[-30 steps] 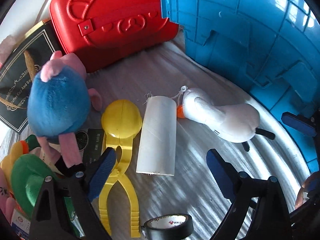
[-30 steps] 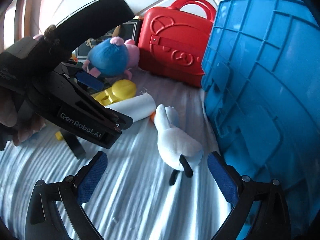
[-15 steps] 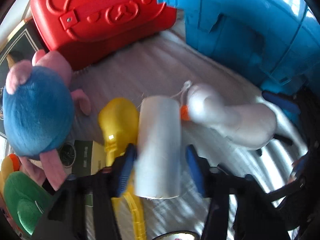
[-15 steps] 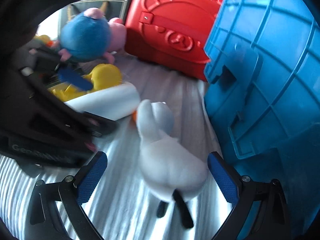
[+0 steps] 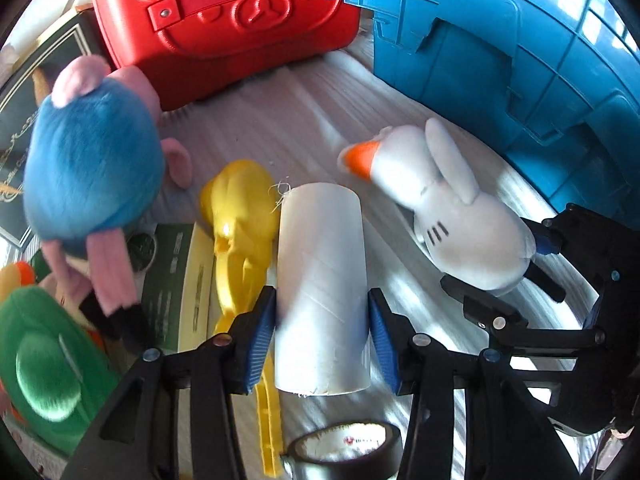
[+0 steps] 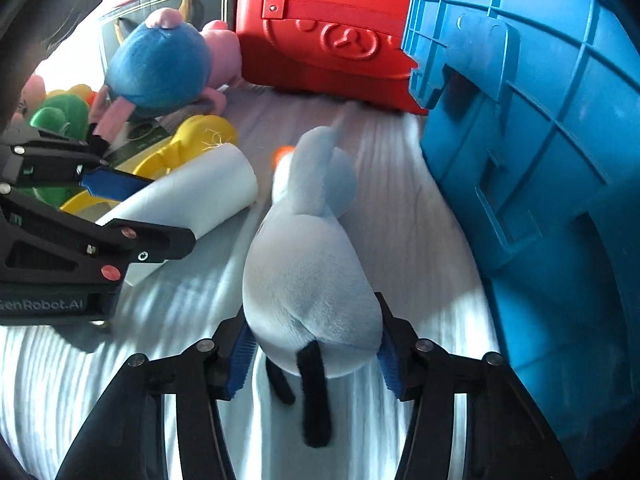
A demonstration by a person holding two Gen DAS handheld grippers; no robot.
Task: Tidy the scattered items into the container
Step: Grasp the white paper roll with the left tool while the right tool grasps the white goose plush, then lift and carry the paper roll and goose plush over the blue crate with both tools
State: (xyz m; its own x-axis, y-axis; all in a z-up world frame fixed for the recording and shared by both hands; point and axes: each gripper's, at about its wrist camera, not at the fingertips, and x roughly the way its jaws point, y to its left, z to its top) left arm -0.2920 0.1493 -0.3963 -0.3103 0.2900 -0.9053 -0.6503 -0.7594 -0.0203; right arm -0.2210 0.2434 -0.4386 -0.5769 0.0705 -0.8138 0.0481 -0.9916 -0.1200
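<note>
Step in hand: a double pick-up, both grippers taking scattered items off the striped cloth (image 6: 400,216) beside the crate (image 5: 520,60).
Left gripper (image 5: 322,336): clenched on the roll (image 5: 320,280), blue pads pressed to both its sides near the open near end; the roll lies just beside the yellow scoop (image 5: 240,216).
Right gripper (image 6: 312,348): jaws closing on the goose (image 6: 308,272), pads set against the rear of its body, black legs trailing between the fingers.
Container: the blue crate stands on the right, close to the goose, its interior out of sight in both views.
Left behind: blue plush (image 5: 92,172), green toy (image 5: 48,368), tape (image 5: 344,448) and red case (image 5: 224,16).
Next move, as judged: lift both items clear of the cloth, carry them up over the crate's wall, then release inside; the soft goose may sag or slip from a rear-end grip.
Since a second ago: both grippers stood wide open and short of their items; the left has since closed round the roll, and the right has advanced over the goose.
</note>
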